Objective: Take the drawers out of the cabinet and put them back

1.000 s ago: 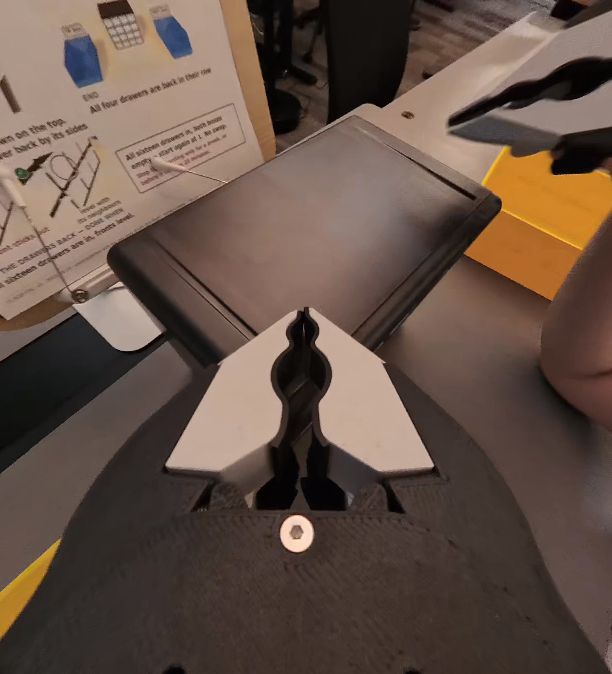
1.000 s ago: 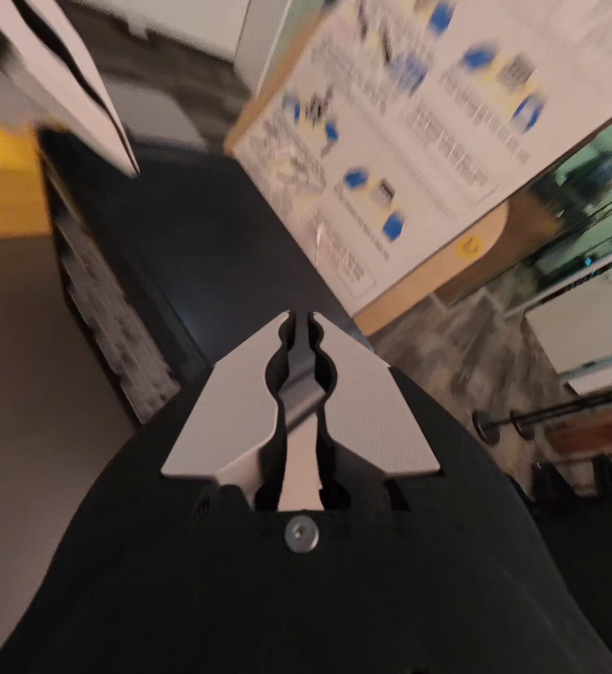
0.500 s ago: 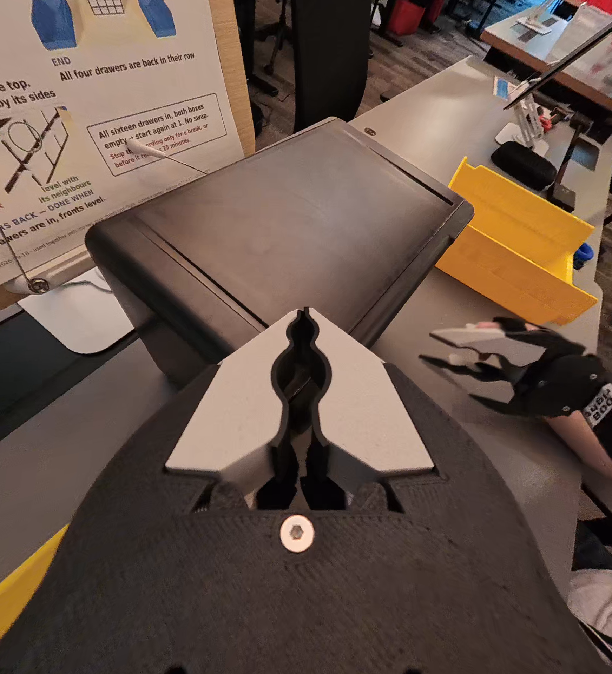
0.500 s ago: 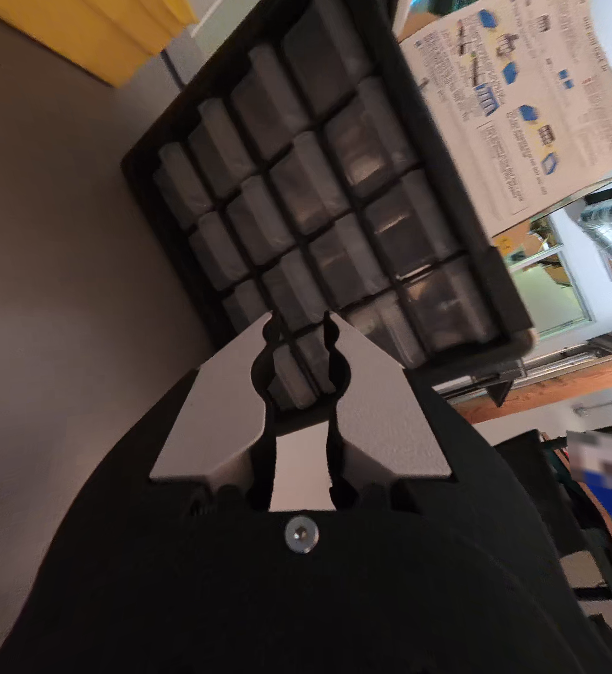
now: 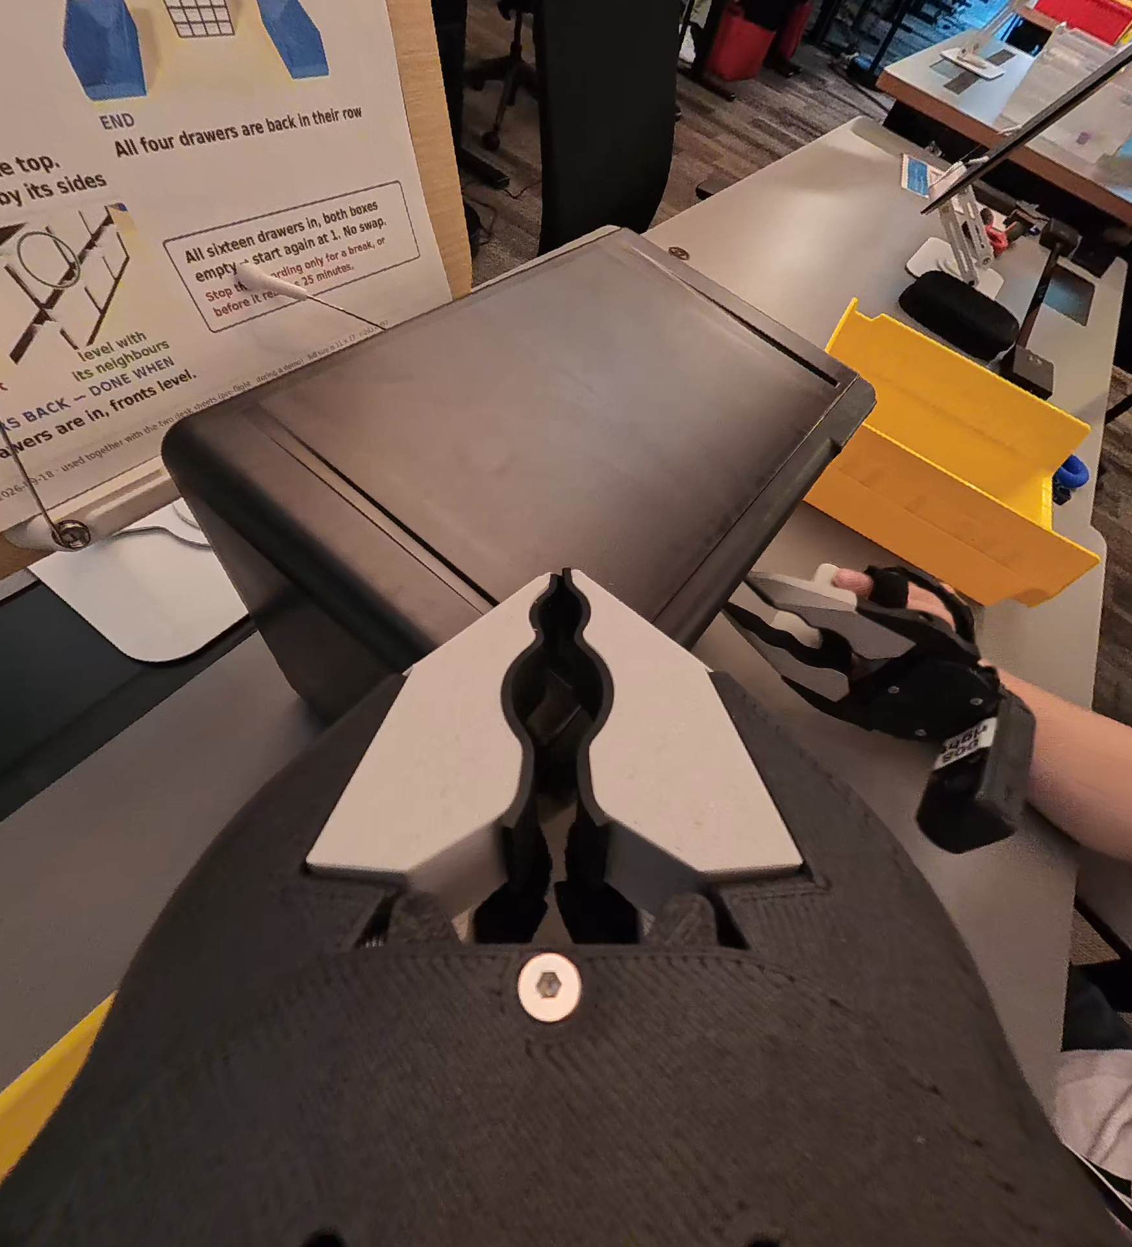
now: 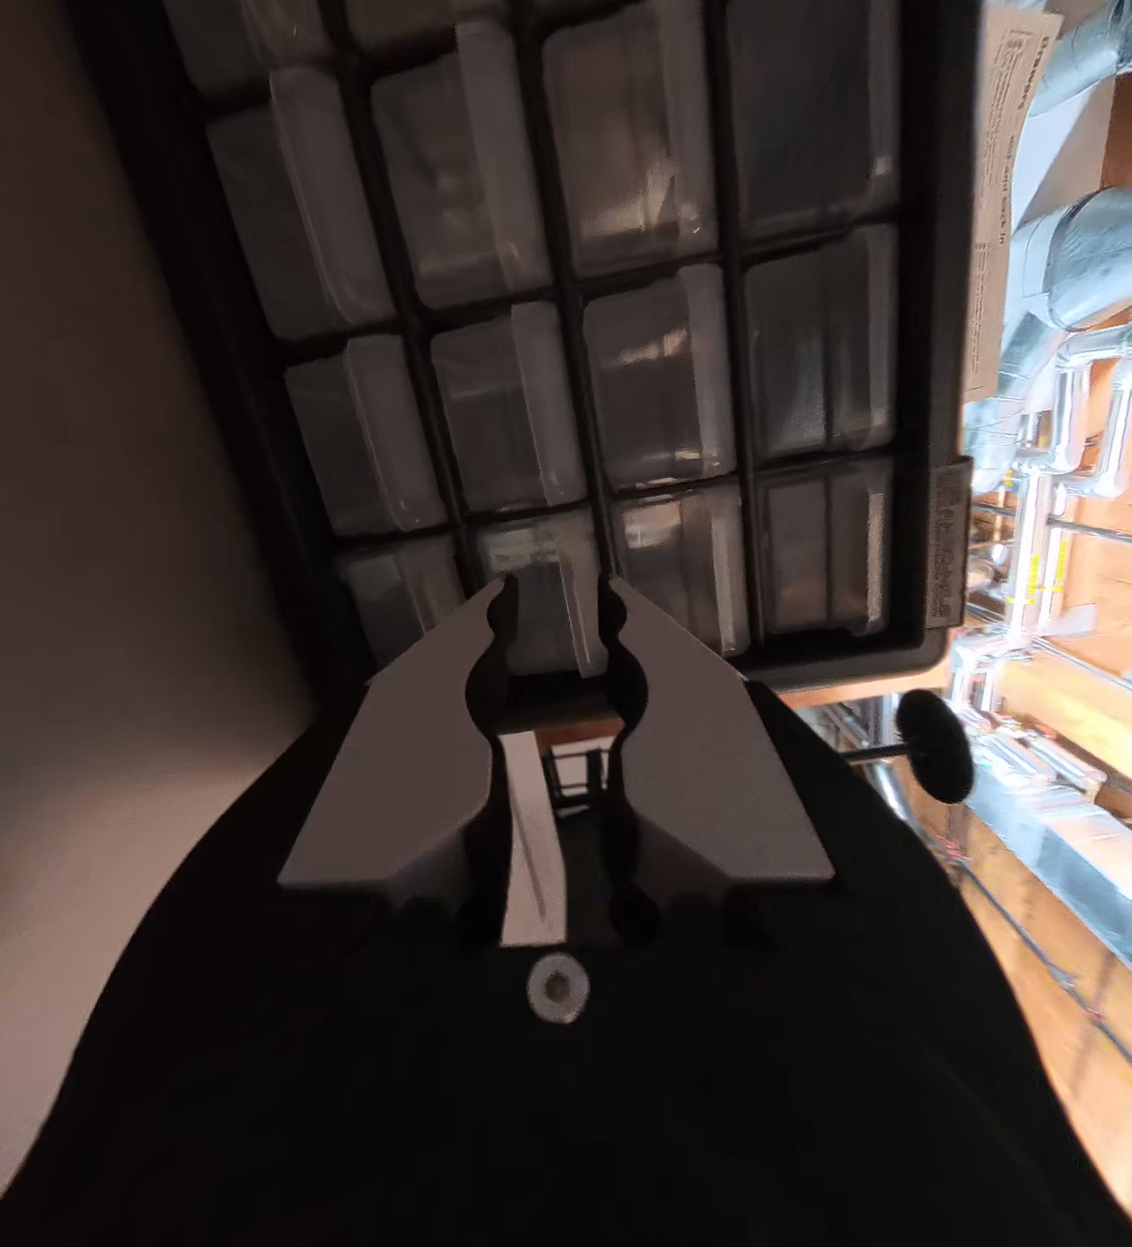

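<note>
Drawers [image 6: 536, 607] all sit in the black cabinet [image 5: 549, 405]; the right gripper [image 6: 553, 587], jaws parted and empty, faces one just ahead, far nearer than the closed left gripper [image 5: 564, 573].

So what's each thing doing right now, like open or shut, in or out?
Left claw: shut, empty, over the cabinet's top.
Right claw: open, holding nothing, pointed at a drawer front.
Cabinet: upright on the grey table.
Clear drawers: every one in view is pushed in.
Drawer between the claw tips: in its slot, not gripped yet.
Yellow bin: on the table beside the cabinet, looks empty.
</note>
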Available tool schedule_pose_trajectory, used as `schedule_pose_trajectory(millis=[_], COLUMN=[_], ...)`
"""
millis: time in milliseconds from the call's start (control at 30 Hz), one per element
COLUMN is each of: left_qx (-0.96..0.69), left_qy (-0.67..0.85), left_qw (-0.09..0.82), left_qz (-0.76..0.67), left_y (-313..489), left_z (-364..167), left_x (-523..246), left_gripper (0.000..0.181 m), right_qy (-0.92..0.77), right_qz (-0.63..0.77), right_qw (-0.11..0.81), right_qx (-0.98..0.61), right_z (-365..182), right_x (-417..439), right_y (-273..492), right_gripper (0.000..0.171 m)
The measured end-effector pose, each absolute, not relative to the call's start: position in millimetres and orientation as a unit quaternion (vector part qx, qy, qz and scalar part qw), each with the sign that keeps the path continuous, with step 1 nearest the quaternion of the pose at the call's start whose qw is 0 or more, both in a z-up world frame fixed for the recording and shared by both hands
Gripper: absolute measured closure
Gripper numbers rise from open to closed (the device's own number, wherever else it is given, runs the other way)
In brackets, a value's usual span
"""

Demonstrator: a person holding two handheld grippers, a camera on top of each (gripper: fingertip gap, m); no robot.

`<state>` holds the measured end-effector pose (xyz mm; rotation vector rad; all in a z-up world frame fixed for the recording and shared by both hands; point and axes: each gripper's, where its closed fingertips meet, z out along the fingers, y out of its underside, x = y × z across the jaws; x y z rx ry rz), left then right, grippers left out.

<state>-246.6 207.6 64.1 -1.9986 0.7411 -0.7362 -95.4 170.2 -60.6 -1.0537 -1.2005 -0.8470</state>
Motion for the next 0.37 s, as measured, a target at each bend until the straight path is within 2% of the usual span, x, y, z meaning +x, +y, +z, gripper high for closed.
schedule_pose_trajectory(millis=[33,133,233,367], left_qx=[-0.8,-0.799,-0.797,-0.797], left_qy=[0.298,0.299,0.3,0.297], left_qw=[0.429,0.429,0.428,0.435], left_qz=[-0.295,-0.298,-0.301,-0.296], left_y=[208,208,208,211], left_z=[64,64,64,64], left_x=[-247,-247,-247,-247], left_gripper=[0.181,0.181,0.181,0.181], right_qy=[-0.519,-0.51,-0.511,-0.531], right_qz=[-0.388,-0.428,-0.439,-0.427], right_qw=[0.611,0.599,0.598,0.584], right_qx=[-0.456,-0.445,-0.434,-0.441], right_z=[-61,-58,-55,-55], right_x=[-93,-87,-88,-86], right_y=[175,186,187,164], right_gripper=[0.149,0.151,0.162,0.162])
